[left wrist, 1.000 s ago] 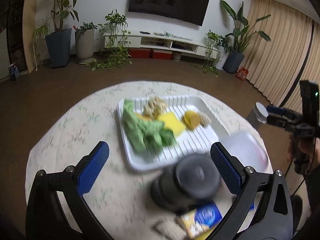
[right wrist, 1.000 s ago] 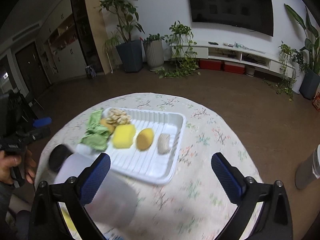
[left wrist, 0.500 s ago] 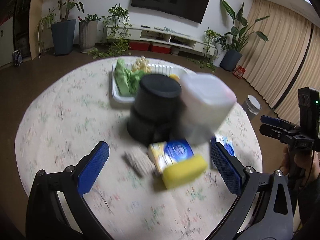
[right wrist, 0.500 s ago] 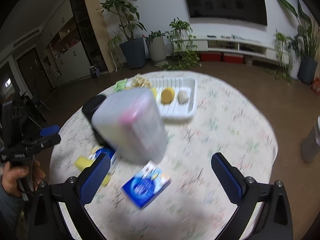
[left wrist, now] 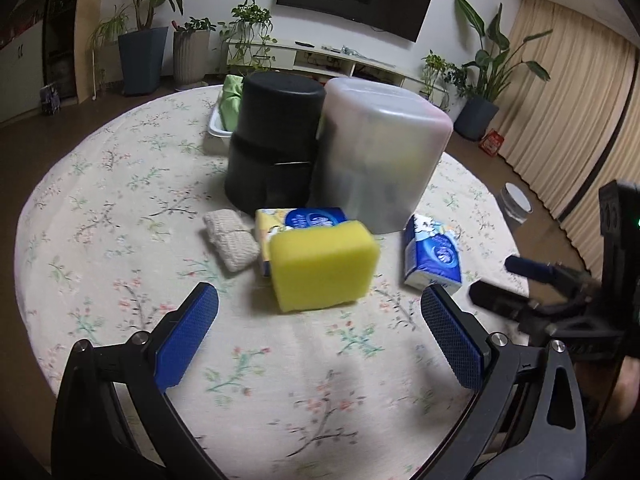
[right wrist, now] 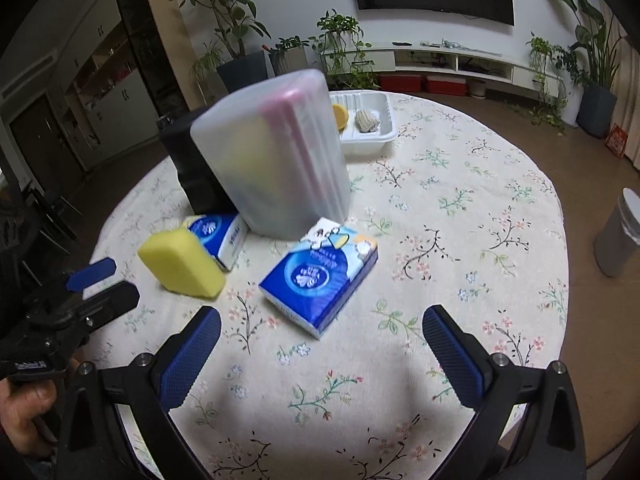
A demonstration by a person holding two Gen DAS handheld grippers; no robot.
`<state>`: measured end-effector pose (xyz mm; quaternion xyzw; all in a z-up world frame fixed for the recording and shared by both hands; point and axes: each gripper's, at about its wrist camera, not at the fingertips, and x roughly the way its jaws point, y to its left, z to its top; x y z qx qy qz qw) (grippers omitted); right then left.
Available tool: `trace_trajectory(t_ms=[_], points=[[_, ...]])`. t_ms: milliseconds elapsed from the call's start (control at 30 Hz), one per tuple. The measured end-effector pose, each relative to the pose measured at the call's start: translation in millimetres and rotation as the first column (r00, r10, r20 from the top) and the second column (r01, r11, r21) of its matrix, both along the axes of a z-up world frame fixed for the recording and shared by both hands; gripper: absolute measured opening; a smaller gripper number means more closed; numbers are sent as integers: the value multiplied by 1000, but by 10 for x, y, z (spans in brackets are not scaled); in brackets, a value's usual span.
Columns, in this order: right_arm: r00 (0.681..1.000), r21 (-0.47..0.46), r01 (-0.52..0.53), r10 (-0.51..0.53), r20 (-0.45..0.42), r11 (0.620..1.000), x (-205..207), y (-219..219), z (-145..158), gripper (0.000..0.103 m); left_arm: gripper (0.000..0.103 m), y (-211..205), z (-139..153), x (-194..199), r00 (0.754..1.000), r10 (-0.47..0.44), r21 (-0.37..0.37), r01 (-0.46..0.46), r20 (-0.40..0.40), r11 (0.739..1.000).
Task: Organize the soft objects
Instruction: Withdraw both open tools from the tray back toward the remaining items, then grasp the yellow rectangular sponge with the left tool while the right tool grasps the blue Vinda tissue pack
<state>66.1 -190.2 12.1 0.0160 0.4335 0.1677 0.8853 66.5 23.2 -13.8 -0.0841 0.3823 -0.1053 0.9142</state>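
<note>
We see both the left hand-held gripper [left wrist: 318, 314] and right hand-held gripper [right wrist: 320, 338] wide open, empty, above a round floral tabletop [right wrist: 460, 216]; potted plants [right wrist: 224, 32] line the far wall.

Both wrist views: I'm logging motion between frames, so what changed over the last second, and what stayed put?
Both grippers pulled back from the white ribbed tray toward the near table edge, bringing the yellow sponge block and blue tissue pack into view. The left gripper and right gripper stayed open and empty. The black cylindrical container and frosted plastic container look unmoved.
</note>
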Motion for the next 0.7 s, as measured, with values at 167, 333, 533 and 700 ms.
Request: trace_trajectory(t_ms=[167, 333, 533, 700], points=[[1000, -39, 16, -15, 4, 999, 22, 0, -51, 103, 103, -112, -35, 124, 1000, 11, 11, -11, -3, 1000], [999, -51, 33, -34, -9, 998, 87, -33, -116, 103, 103, -145, -117, 225, 999, 32, 23, -32, -22, 999], [999, -46, 35, -36, -17, 998, 127, -27, -172, 103, 103, -133, -191, 312, 996, 59, 36, -57, -60, 998], [999, -61, 26, -27, -18, 998, 147, 21, -196, 103, 103, -148, -214, 366, 995, 68, 53, -65, -67, 996]])
